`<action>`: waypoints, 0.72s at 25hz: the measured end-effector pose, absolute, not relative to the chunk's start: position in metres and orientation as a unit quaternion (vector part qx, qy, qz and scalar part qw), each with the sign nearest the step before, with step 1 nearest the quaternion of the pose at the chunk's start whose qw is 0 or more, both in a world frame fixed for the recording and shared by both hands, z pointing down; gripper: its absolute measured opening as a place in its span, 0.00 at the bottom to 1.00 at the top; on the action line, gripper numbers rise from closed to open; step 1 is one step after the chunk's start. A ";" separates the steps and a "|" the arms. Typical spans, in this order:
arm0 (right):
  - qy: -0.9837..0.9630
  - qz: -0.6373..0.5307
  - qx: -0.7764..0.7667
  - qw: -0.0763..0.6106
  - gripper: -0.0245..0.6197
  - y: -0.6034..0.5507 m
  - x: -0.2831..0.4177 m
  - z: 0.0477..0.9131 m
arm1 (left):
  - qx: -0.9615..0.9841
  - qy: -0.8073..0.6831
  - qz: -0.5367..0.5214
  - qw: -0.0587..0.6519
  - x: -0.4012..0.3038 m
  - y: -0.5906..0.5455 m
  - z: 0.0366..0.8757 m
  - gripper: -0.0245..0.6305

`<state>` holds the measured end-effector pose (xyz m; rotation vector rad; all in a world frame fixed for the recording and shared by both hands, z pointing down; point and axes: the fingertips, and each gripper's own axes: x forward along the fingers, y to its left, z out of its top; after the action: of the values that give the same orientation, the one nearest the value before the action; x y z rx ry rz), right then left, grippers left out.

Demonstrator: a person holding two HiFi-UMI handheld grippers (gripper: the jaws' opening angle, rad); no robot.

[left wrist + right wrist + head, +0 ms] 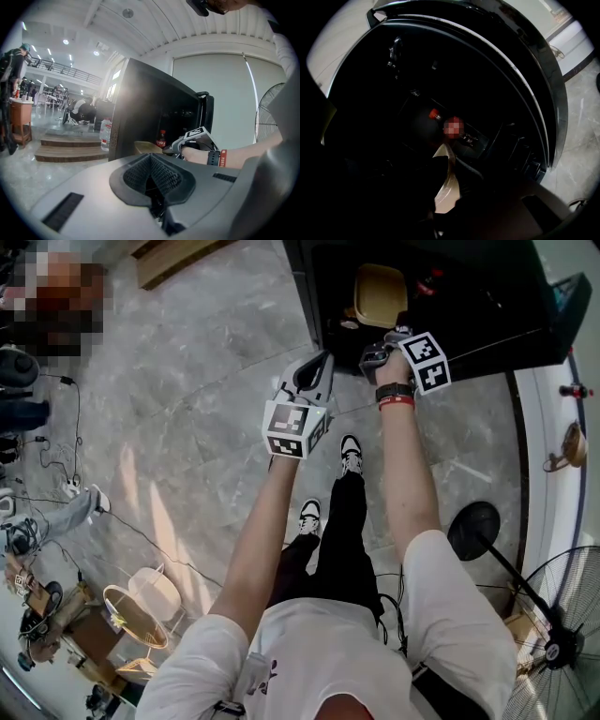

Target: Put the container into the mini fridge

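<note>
The person's legs and sneakers (350,455) stand just short of the mini fridge (469,306), both forearms stretched toward its open front. Behind and to the right a standing fan (565,634) and its round black base (473,529) crowd the right elbow. Thin cables (141,532) trail over the grey stone floor (187,427) on the left, well clear of the feet. The left gripper (152,174) hangs just outside the fridge's left front edge, its ribbed pads pressed together with nothing between them. It touches nothing. The right gripper (449,176) reaches over the threshold into the dark cabinet, clamped narrowly on the near rim of the tan container (380,294). One jaw is on each face of that thin wall. The container itself is already inside the fridge opening, toward its left half, hanging from that grip. Whether its base rests on a shelf cannot be told in the gloom. Deeper in and a little right of it a red-capped bottle (435,114) stands near the back, apart from the container. The open door (534,117) swings out on the right, its curved edge and inner racks close beside the right gripper. On the left the cabinet's side wall (140,108) bounds the opening. The space between container and bottle looks unobstructed, while the floor to the left of the fridge lies open.
</note>
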<state>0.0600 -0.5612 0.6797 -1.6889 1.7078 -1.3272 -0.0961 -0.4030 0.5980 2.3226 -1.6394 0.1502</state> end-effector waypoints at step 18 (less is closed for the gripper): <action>0.629 -0.428 -0.625 0.179 0.14 -0.605 0.054 0.693 | 0.808 -0.569 0.060 0.142 -0.098 -0.422 0.611 0.07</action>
<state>0.0544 -0.6054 0.6926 -1.7664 1.7774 -1.2090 -0.0982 -0.4222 0.6112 2.3324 -1.6414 0.1740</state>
